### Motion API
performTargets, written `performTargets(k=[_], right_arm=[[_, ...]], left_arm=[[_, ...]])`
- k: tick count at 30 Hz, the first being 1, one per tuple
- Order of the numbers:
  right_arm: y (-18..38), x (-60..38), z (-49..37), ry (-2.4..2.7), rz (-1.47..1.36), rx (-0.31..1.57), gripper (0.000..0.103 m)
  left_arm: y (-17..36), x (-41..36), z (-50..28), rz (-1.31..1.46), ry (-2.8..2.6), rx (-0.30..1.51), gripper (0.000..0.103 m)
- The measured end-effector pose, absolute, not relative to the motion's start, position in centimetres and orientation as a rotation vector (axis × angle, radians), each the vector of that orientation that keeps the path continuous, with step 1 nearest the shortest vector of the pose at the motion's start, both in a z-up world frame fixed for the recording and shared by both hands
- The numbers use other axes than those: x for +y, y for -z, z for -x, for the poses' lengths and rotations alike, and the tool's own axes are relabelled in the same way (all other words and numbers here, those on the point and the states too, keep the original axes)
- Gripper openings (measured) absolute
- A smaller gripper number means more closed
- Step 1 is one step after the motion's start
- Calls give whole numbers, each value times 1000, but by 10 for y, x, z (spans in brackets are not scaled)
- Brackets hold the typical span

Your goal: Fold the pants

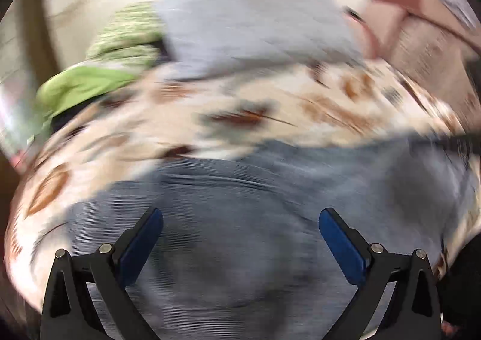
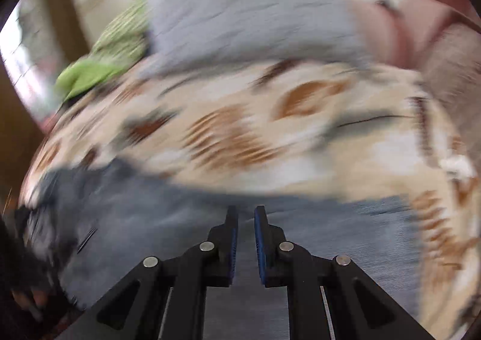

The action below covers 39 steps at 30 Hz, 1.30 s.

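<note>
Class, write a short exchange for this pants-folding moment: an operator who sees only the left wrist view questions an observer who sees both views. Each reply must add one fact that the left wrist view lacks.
Operator: My left gripper hangs open over the grey pants. What about the right gripper?
Observer: Its fingers are nearly together, with only a narrow gap between them. Blur hides whether any cloth is pinched.
Operator: What lies under it?
Observer: The pants. Their far edge runs just past the fingertips, and the patterned bedspread lies beyond.
</note>
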State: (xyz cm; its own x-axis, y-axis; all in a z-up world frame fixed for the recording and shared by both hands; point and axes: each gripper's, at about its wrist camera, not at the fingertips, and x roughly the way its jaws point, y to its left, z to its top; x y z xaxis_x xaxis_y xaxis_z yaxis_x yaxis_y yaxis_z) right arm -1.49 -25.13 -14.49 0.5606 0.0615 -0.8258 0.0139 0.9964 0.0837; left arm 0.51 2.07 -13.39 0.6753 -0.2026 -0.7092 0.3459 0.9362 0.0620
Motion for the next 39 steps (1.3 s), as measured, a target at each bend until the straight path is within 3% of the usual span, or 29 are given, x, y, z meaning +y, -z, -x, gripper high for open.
performTargets(k=[4,8,12,15,22,35,37,38,39], right_arm=[[154,-194,10,-173,-56,993,12],[173,-165,5,-224,-51,1040,12],[187,-159,5,-241,-49,1077,14],[187,-166,9,-265,-74,1090,14],[152,-237,26,-192,-310,949,14],[132,-420,116,181,-737,701,14],[138,-448,135,248,-840,682,19],[141,-460,144,267,-899,675,31],[145,-471,153,283,-959,656,53]], left_arm=[[140,84,-31,-11,131,845,103],[182,104,-57,-5,52,1059,103],[180,85,-52,-134,26,1009,103],[177,87,-54,-81,20,1016,103],[152,52,-30,-153,143,850,103],[150,44,-38,-245,-67,815,103],[145,52,-38,-233,-129,777,103],[140,54,-35,-231,-149,744,103],[135,55,-32,-234,-166,707,103]])
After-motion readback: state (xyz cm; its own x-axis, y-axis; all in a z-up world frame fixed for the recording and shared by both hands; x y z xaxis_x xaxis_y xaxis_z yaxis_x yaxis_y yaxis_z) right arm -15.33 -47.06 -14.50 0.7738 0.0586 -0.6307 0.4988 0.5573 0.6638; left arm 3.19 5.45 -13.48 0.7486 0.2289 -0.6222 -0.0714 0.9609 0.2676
